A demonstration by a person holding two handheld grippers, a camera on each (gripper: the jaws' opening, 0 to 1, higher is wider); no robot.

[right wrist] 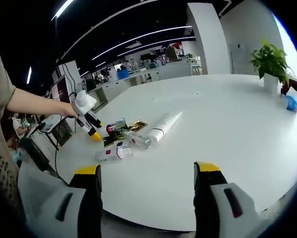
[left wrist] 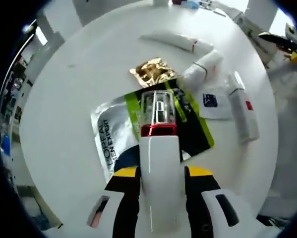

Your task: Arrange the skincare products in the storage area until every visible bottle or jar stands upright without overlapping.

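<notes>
A white bottle (left wrist: pixel 159 163) is held clamped in the left hand-held gripper (left wrist: pixel 160 191); it must next be stood upright on the table (left wrist: pixel 64 114). The right hand-held gripper (right wrist: pixel 147 191) is wide open, empty.

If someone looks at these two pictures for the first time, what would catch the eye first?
First, in the left gripper view, the left gripper is shut on a white bottle with a red band and clear cap, held over a black and green sachet on the white table. Next to it lie a crumpled gold foil packet and white tubes. In the right gripper view, the right gripper hangs open over the table's near edge.
</notes>
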